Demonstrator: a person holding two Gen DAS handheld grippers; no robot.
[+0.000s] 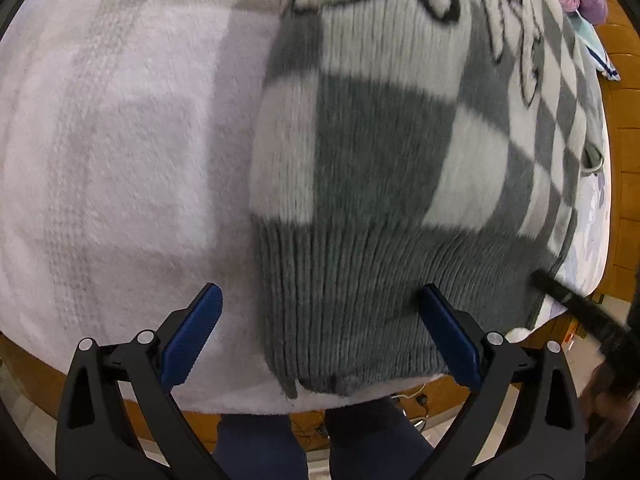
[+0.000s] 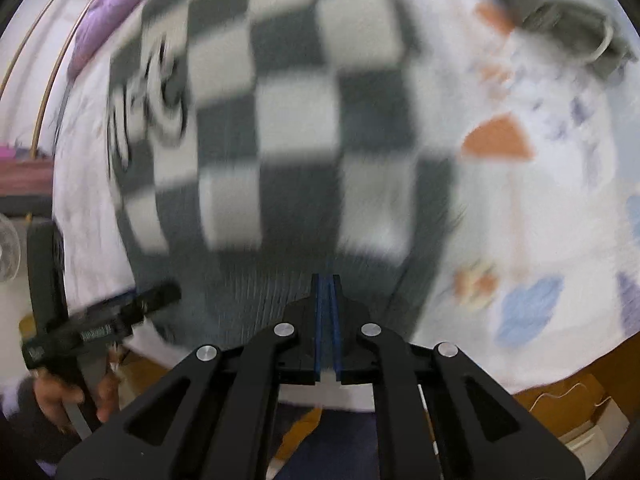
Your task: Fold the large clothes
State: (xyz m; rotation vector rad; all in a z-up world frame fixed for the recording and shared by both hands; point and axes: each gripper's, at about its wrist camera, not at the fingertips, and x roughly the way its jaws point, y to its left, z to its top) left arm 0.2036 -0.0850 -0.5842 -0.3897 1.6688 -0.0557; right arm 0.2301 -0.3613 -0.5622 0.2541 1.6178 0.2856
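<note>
A grey-and-white checkered knit sweater [image 1: 384, 152] lies spread on a bed, its dark ribbed hem [image 1: 360, 300] toward the near edge and its lettered front running off toward twelve o'clock in the left wrist view. Under it sit a fluffy white blanket [image 1: 120, 160] on one side and a printed sheet [image 2: 540, 200] with orange and blue shapes on the other.

The left gripper [image 1: 320, 332] hangs over the hem's corner with its blue pads spread wide; the ribbing lies below the gap, and no pad presses on it. The right gripper [image 2: 327, 292] has its pads drawn together with only a sliver between them and nothing visibly caught (the view is smeared, so a thin pinch of knit cannot be ruled out entirely). It hangs above the hem too, with the other tool showing at about eight o'clock in its view.

The knit looks thick, soft and fairly heavy — likely to sag and stretch if lifted by one point, though its fuzzy surface should not slip from ribbed pads. The firmest holds would probably be the two hem corners, where the ribbing is doubled and dense; taking both together should carry the bottom edge up evenly for a fold.

A purple heap [image 2: 116, 4] lies beyond, at eleven o'clock.
</note>
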